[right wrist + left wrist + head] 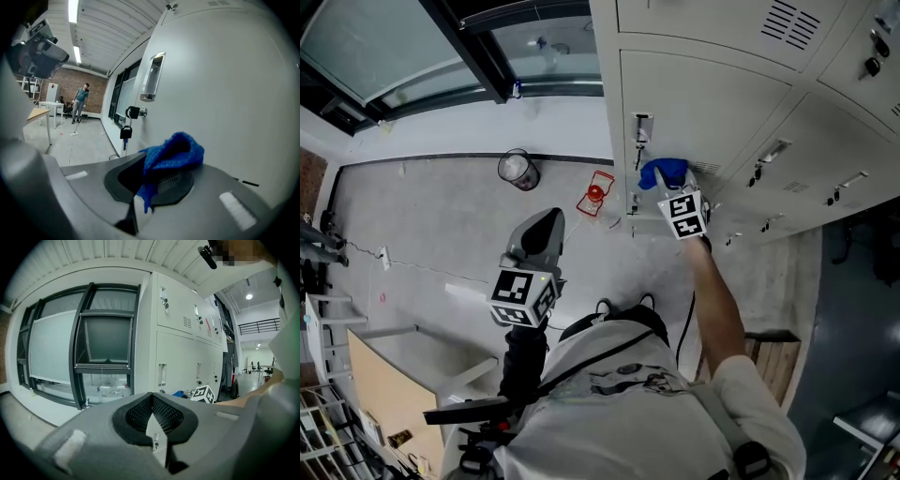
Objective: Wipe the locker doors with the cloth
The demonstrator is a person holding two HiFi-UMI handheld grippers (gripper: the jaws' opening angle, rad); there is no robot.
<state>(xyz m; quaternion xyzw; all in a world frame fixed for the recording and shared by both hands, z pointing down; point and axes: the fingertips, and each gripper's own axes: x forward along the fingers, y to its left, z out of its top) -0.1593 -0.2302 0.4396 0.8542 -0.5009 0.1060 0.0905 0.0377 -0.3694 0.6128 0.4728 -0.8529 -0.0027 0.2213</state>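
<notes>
A bunched blue cloth is pinched in my right gripper and pressed against a pale grey locker door, just right of its handle and lock. In the right gripper view the blue cloth sticks out between the shut jaws, close to the locker door; a key with a tag hangs from the lock. My left gripper is held low and away from the lockers, shut with nothing in it. From the left gripper view, the bank of lockers stands ahead.
More locker doors run to the right. A round bin and a red object sit on the grey floor near the window wall. A person stands far off by white tables. A wooden pallet lies by my feet.
</notes>
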